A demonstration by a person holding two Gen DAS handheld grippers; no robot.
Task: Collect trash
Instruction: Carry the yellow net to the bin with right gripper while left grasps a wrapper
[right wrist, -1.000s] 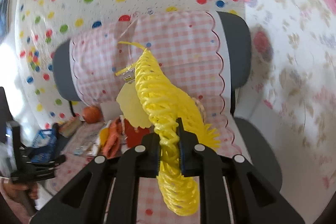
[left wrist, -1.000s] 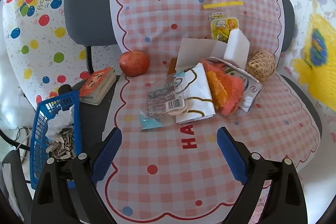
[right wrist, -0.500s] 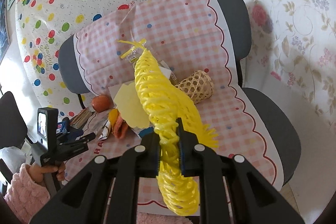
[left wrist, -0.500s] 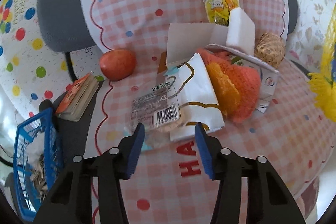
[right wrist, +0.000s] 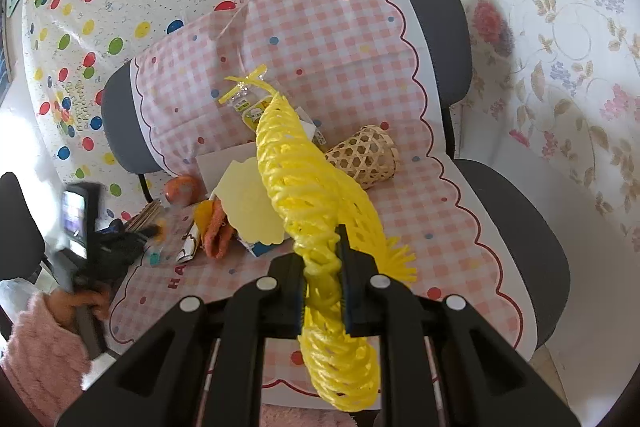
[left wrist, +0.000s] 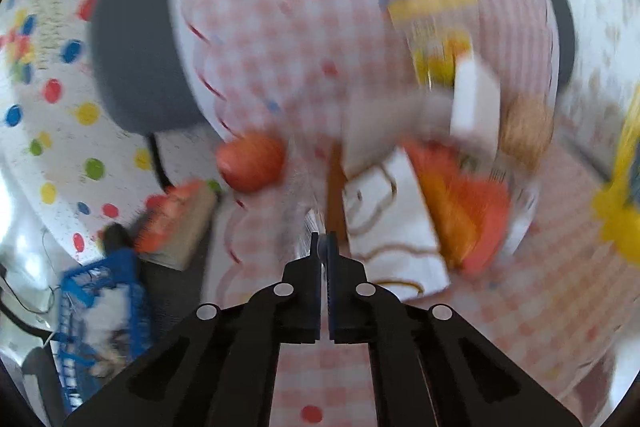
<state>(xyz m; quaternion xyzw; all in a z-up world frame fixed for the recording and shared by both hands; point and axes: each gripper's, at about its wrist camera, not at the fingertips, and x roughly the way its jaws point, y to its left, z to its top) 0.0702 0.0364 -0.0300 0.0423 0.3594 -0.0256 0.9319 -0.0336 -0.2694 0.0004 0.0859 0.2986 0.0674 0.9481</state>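
While the right gripper is clamping the yellow foam net, the left gripper is pinching a clear plastic wrapper at the near edge of the trash pile.

Left jaws are reading as closed on a thin transparent film; that view is motion-blurred, so the grip is a judgement, not a certainty. Wrapper is sitting right at the left fingertips, long axis running straight ahead toward the apple. Blue basket is lying down and to the left of the left gripper, nearer that hand, so the drop is looking like a short leftward swing. Net is standing upright through the right jaws, tail hanging below. Right gripper is hovering well apart from the basket, across the checked cloth.
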